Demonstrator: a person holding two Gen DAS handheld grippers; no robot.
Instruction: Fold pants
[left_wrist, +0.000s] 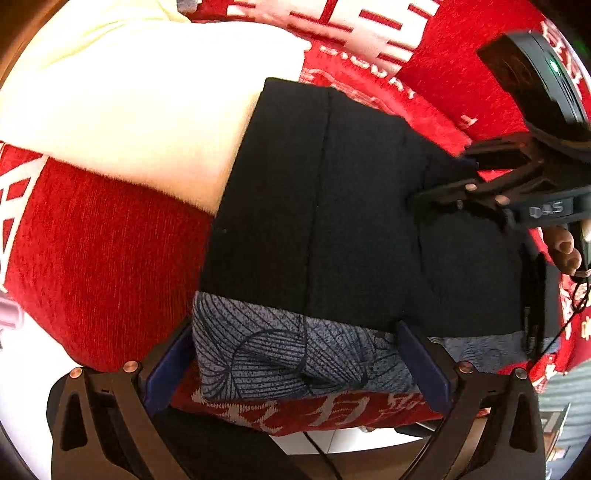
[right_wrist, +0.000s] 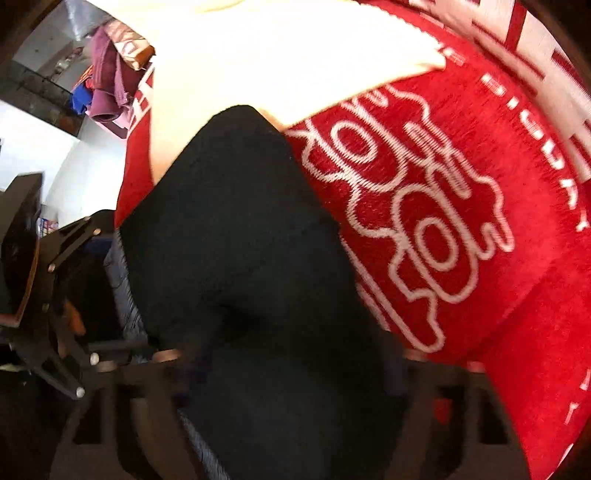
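Black pants (left_wrist: 332, 206) lying folded on red blanket (left_wrist: 92, 258): soft, limp; best gripped at edges. Left hand-held gripper (left_wrist: 295, 369) straddling patterned waistband (left_wrist: 288, 354), wide; right hand-held gripper (right_wrist: 288, 369) apparently pinching cloth.

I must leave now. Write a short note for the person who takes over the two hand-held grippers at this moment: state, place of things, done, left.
Left hand-held gripper: jaws wide, straddling the patterned grey band at the near edge of the black pants; pads do not seem to press.
Right hand-held gripper: partly closed at the pants' right side; its own view is blurred, so a grip is uncertain.
Place: pants lie on the red blanket, beside a cream cloth.
Done: pants already look doubled into a compact block.
Left: probably one more fold, then smoothing.
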